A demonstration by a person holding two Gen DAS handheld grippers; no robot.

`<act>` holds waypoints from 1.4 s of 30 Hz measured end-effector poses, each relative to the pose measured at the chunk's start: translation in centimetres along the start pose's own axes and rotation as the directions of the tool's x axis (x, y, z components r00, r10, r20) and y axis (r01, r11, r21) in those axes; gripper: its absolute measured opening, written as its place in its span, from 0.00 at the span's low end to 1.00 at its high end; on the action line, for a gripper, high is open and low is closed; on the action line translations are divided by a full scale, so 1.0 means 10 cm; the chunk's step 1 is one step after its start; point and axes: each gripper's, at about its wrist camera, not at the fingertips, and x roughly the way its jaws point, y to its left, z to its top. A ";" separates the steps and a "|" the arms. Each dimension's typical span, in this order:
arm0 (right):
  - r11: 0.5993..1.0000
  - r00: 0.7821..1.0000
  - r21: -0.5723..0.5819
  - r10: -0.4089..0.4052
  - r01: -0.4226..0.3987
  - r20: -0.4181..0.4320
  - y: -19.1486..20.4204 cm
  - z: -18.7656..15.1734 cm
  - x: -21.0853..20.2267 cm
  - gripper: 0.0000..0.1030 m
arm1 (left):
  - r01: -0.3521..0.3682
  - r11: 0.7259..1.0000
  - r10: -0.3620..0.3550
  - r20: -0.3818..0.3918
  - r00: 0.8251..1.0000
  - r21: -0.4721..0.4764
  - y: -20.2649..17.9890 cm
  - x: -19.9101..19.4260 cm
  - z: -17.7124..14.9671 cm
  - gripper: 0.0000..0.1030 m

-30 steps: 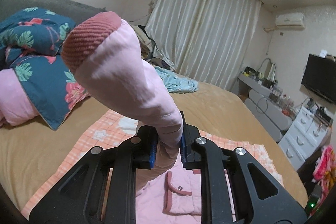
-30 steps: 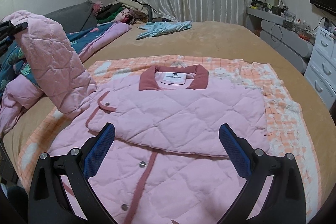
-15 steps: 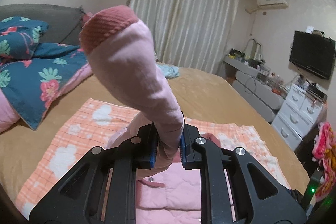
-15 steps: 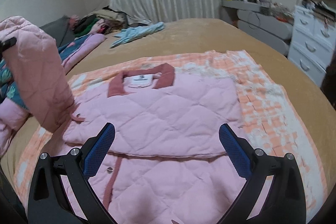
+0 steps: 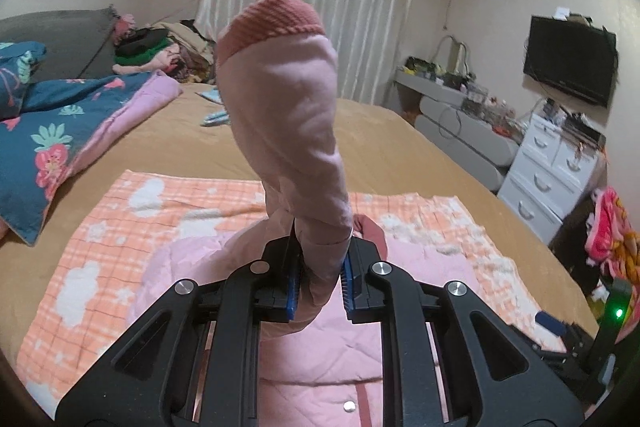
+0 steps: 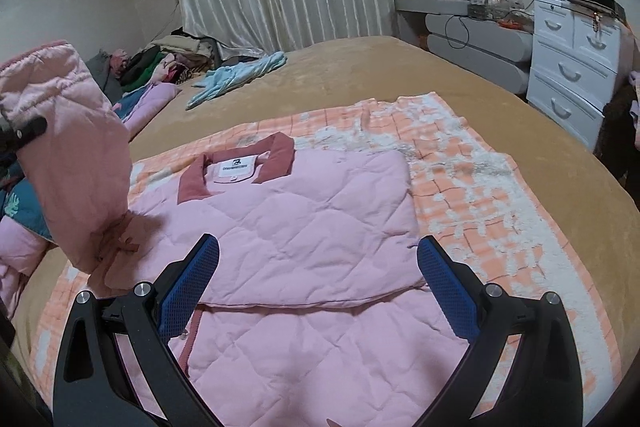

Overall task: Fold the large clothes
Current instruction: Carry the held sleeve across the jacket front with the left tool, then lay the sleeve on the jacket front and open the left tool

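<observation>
A pink quilted jacket (image 6: pixel 304 227) with a dusty-red collar (image 6: pixel 236 171) lies front-up on an orange checked blanket (image 6: pixel 472 187) on the bed. One side is folded across the chest. My left gripper (image 5: pixel 320 279) is shut on the jacket's left sleeve (image 5: pixel 288 131), which stands up with its red ribbed cuff (image 5: pixel 276 21) on top. The lifted sleeve also shows in the right wrist view (image 6: pixel 68 155) at the left. My right gripper (image 6: pixel 318 287) is open and empty, low over the jacket's middle.
The tan bed (image 6: pixel 380 67) carries a floral quilt (image 5: pixel 52 143) at the left, a light-blue garment (image 6: pixel 236 79) and a clothes pile (image 6: pixel 168 61) at the back. A white dresser (image 6: pixel 572 67), a grey console (image 6: pixel 480 47) and a TV (image 5: pixel 568 61) stand at the right.
My left gripper has carried the held sleeve to the right, over the jacket. My right gripper has stayed open and shifted slightly over the jacket.
</observation>
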 end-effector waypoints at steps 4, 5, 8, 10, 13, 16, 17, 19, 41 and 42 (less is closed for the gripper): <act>0.999 1.000 0.030 -0.015 0.014 0.009 -0.12 0.02 -0.04 0.96 | 0.015 0.999 -0.014 -0.026 1.000 0.029 -0.11 0.09 -0.10 0.09; 0.999 1.000 0.037 -0.015 0.015 0.009 -0.15 0.03 -0.04 0.96 | 0.020 0.999 -0.018 -0.034 0.999 0.037 -0.14 0.11 -0.13 0.09; 0.998 1.000 0.058 -0.022 0.021 0.011 -0.22 0.04 -0.06 0.96 | 0.025 0.998 -0.022 -0.052 0.998 0.058 -0.22 0.18 -0.21 0.09; 0.997 1.000 0.068 -0.025 0.024 0.010 -0.26 0.04 -0.06 0.96 | 0.031 0.996 -0.026 -0.067 0.997 0.078 -0.28 0.23 -0.27 0.09; 0.997 1.000 0.076 -0.030 0.029 0.008 -0.29 0.04 -0.05 0.96 | 0.038 0.994 -0.029 -0.086 0.996 0.101 -0.35 0.29 -0.34 0.09; 0.996 0.999 0.080 -0.036 0.036 0.006 -0.32 0.03 -0.05 0.96 | 0.039 0.989 -0.025 -0.107 0.994 0.139 -0.43 0.36 -0.45 0.09; 0.996 0.999 0.084 -0.037 0.037 0.005 -0.33 0.03 -0.04 0.96 | 0.039 0.987 -0.022 -0.115 0.993 0.153 -0.46 0.38 -0.49 0.09; 0.995 0.999 0.089 -0.038 0.038 0.004 -0.35 0.03 -0.04 0.96 | 0.040 0.983 -0.017 -0.132 0.991 0.180 -0.52 0.43 -0.57 0.09; 0.987 0.999 0.159 -0.020 0.026 -0.037 -0.53 -0.01 0.05 0.96 | 0.142 0.882 0.038 -0.369 0.929 0.450 -1.12 0.84 -1.51 0.69; 0.987 0.999 0.160 -0.020 0.026 -0.038 -0.53 -0.01 0.05 0.96 | 0.162 0.884 0.024 -0.389 0.921 0.439 -1.11 0.83 -1.54 0.71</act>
